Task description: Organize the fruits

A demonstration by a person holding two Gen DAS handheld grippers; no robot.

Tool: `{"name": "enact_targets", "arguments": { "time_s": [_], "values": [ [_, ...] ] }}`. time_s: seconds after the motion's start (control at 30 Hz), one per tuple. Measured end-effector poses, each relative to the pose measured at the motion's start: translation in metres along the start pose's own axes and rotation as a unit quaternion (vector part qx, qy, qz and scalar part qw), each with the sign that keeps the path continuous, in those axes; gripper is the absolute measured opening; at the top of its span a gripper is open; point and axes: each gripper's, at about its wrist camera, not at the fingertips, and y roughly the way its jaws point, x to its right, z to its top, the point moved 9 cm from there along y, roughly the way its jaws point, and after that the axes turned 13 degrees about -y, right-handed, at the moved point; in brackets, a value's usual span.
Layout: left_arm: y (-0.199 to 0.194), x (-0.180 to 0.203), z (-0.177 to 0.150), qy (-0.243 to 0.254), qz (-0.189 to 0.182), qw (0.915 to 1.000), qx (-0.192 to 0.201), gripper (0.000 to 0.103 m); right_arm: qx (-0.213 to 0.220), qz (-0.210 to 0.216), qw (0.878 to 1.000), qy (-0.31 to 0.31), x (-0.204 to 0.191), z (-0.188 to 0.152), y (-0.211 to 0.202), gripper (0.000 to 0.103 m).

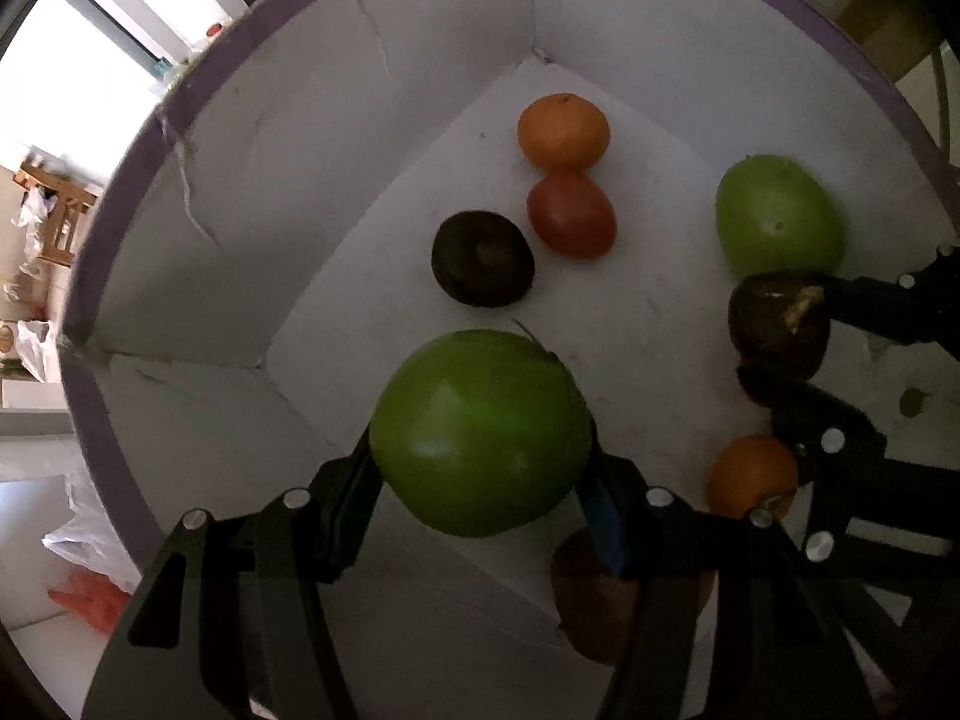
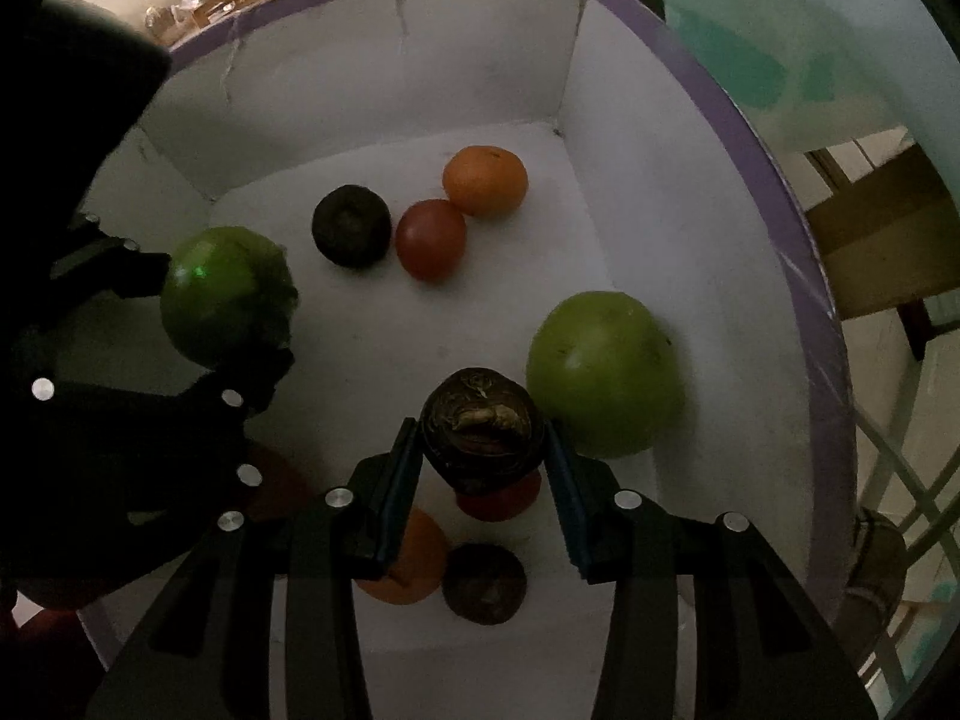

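left gripper [image 1: 480, 480] jaws grasping green apple [image 1: 480, 432] | right gripper [image 2: 480, 468] jaws grasping dark fruit [image 2: 480, 429] | both low over box floor [image 2: 372, 324]

Inside the box [image 1: 312, 192] I see three small fruits [image 2: 431, 238] clustered toward the far corner, a large fruit [image 2: 603, 375] by the right wall, others nearer me.

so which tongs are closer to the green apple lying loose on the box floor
Right. The right tongs, shut on a dark brown fruit, sit right beside the loose green apple. The left tongs hold another green apple farther off.
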Motion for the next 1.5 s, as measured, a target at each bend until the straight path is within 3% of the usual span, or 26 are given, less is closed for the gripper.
{"name": "enact_targets", "arguments": {
  "time_s": [0.1, 0.17, 0.23, 0.33, 0.37, 0.43, 0.47, 0.5, 0.53, 0.6, 0.63, 0.67, 0.73, 0.8, 0.93, 1.0, 1.07, 1.23, 1.5],
  "values": [
    [0.000, 0.001, 0.000, 0.002, -0.010, 0.9999, -0.004, 0.061, 0.007, 0.007, 1.000, 0.014, 0.007, -0.002, -0.008, 0.051],
    [-0.003, 0.002, -0.001, 0.005, -0.020, 0.9998, -0.002, 0.062, 0.012, 0.002, 1.000, 0.024, 0.013, -0.004, -0.016, 0.062],
    [-0.011, 0.005, -0.002, 0.005, -0.043, 0.9991, 0.000, 0.069, 0.022, 0.004, 0.999, 0.029, 0.019, -0.007, -0.029, 0.071],
    [-0.042, 0.006, 0.006, -0.010, -0.096, 0.9944, 0.043, 0.072, 0.038, 0.017, 0.999, 0.019, 0.017, -0.015, -0.056, 0.077],
    [-0.068, 0.005, 0.012, -0.013, -0.123, 0.9890, 0.081, 0.073, 0.042, 0.020, 0.999, 0.013, 0.015, -0.018, -0.064, 0.077],
    [-0.121, 0.002, 0.023, -0.013, -0.150, 0.9733, 0.173, 0.088, 0.056, 0.041, 0.998, -0.014, 0.004, -0.027, -0.092, 0.079],
    [-0.162, -0.004, 0.023, -0.006, -0.164, 0.9561, 0.243, 0.092, 0.065, 0.046, 0.997, -0.025, 0.000, -0.031, -0.104, 0.080],
    [-0.192, -0.006, 0.022, -0.001, -0.171, 0.9419, 0.289, 0.101, 0.083, 0.043, 0.995, -0.036, -0.003, -0.034, -0.125, 0.082],
    [-0.232, -0.011, 0.017, 0.002, -0.176, 0.9196, 0.351, 0.102, 0.099, 0.037, 0.994, -0.041, -0.007, -0.036, -0.138, 0.086],
    [-0.277, -0.018, 0.013, -0.004, -0.181, 0.8888, 0.421, 0.102, 0.141, 0.028, 0.989, -0.042, -0.010, -0.040, -0.167, 0.087],
    [-0.291, -0.019, 0.017, -0.011, -0.183, 0.8788, 0.440, 0.102, 0.154, 0.024, 0.987, -0.040, -0.010, -0.042, -0.175, 0.087],
    [-0.299, -0.018, 0.022, -0.016, -0.183, 0.8777, 0.443, 0.102, 0.164, 0.018, 0.986, -0.035, -0.009, -0.043, -0.182, 0.087],
    [-0.297, -0.013, 0.018, -0.019, -0.179, 0.8890, 0.421, 0.102, 0.162, -0.013, 0.986, -0.020, 0.001, -0.048, -0.184, 0.087],
    [-0.275, -0.004, 0.016, -0.014, -0.164, 0.9089, 0.383, 0.102, 0.131, -0.044, 0.990, 0.002, 0.010, -0.053, -0.173, 0.087],
    [-0.201, 0.005, 0.009, -0.031, -0.103, 0.9483, 0.299, 0.102, 0.073, -0.012, 0.996, 0.050, 0.020, -0.066, -0.134, 0.087],
    [-0.164, 0.006, 0.006, -0.037, -0.093, 0.9638, 0.247, 0.102, 0.049, -0.018, 0.996, 0.069, 0.027, -0.070, -0.116, 0.087],
    [-0.137, 0.009, -0.001, -0.040, -0.091, 0.9738, 0.204, 0.102, 0.037, -0.019, 0.996, 0.083, 0.032, -0.073, -0.104, 0.087],
    [-0.099, 0.017, -0.013, -0.029, -0.073, 0.9822, 0.171, 0.102, 0.021, -0.013, 0.995, 0.099, 0.033, -0.075, -0.082, 0.087],
    [-0.071, 0.018, -0.019, -0.037, -0.075, 0.9854, 0.149, 0.102, -0.003, -0.007, 0.996, 0.090, 0.026, -0.073, -0.061, 0.087]
  ]
}}
